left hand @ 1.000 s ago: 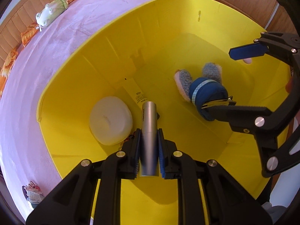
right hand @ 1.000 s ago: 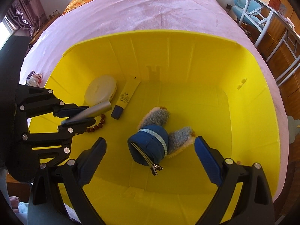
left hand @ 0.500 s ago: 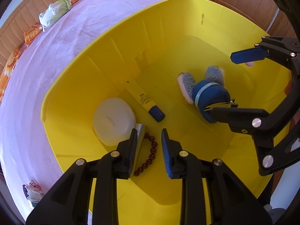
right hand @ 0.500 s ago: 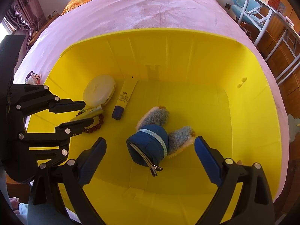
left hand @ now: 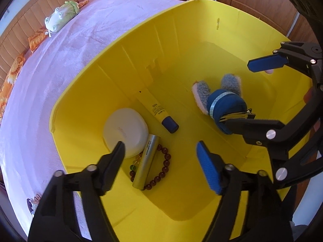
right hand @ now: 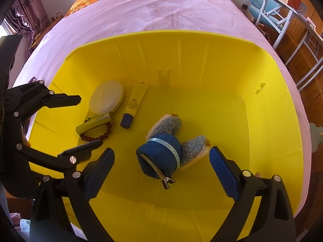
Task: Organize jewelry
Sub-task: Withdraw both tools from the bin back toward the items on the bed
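A yellow bin (left hand: 84, 92) (right hand: 201, 46) sits on a pink bed. On its floor lie a silver tube (left hand: 146, 161) (right hand: 93, 124) across a brown bead bracelet (left hand: 164, 165) (right hand: 101, 136), a white compact (left hand: 125, 132) (right hand: 106, 99), a yellow tube with a blue cap (left hand: 158, 112) (right hand: 132, 106) and a blue plush hair clip (left hand: 224, 104) (right hand: 161, 155). My left gripper (left hand: 161, 161) (right hand: 80, 125) is open and empty above the silver tube. My right gripper (right hand: 161, 173) (left hand: 242, 92) is open and empty, around the hair clip.
The pink bedspread (right hand: 161, 12) surrounds the bin. A green plush toy (left hand: 60, 17) lies by the wooden headboard. A white and blue chair (right hand: 268, 8) and a wooden desk stand at the right. A small cartoon figure (left hand: 33, 201) lies by the bin's left side.
My left gripper opened and let go of the silver tube, which now lies on the bracelet on the bin floor. The left gripper then drew back and up. The right gripper stayed put.
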`<state>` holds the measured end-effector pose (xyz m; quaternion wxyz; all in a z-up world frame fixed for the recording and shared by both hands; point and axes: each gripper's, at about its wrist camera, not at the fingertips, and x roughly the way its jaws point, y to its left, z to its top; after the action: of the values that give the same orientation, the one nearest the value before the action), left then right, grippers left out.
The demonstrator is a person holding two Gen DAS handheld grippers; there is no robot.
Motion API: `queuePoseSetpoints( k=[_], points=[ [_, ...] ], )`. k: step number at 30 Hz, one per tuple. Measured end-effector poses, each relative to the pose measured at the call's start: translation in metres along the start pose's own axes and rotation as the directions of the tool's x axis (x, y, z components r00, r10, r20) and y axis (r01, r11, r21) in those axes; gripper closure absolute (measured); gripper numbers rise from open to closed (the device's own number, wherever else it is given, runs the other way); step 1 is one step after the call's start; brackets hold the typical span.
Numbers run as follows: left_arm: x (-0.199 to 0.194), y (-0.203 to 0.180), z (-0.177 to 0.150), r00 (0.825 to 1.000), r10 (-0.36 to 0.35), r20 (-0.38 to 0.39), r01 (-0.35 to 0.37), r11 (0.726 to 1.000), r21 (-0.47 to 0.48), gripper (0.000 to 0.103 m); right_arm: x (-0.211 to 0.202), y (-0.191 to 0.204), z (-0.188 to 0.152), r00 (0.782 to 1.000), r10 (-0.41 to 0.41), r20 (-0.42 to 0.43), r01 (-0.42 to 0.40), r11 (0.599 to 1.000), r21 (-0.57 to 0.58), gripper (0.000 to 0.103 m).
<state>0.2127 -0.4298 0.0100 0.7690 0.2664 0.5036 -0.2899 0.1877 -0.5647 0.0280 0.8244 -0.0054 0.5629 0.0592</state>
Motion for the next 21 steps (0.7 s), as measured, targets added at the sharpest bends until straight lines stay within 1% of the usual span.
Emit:
queuePoseSetpoints(
  k=[5, 10, 14, 21],
  points=[
    [-0.0026, -0.0021, 0.0004, 1.0, 0.018, 0.007, -0.018, 1.0, 0.011, 0.023, -0.0002, 0.0001, -0.0005, 1.0, -0.002, 0.003, 0.002, 1.0, 0.002, 0.007],
    [-0.0027, -0.001, 0.0012, 1.0, 0.017, 0.005, -0.017, 1.0, 0.007, 0.023, -0.0001, 0.0004, -0.0007, 1.0, -0.004, 0.004, 0.004, 1.0, 0.003, 0.007],
    [-0.0033, 0.0004, 0.0016, 1.0, 0.016, 0.01, -0.016, 1.0, 0.005, 0.021, -0.0001, 0.0002, -0.0012, 1.0, -0.004, 0.004, 0.004, 1.0, 0.002, 0.007],
    [-0.0094, 0.0045, 0.001, 0.999, 0.005, 0.043, -0.004, 1.0, -0.012, 0.014, -0.0019, -0.0019, -0.0009, 1.0, -0.004, 0.015, 0.003, 1.0, 0.018, 0.007]
  ],
)
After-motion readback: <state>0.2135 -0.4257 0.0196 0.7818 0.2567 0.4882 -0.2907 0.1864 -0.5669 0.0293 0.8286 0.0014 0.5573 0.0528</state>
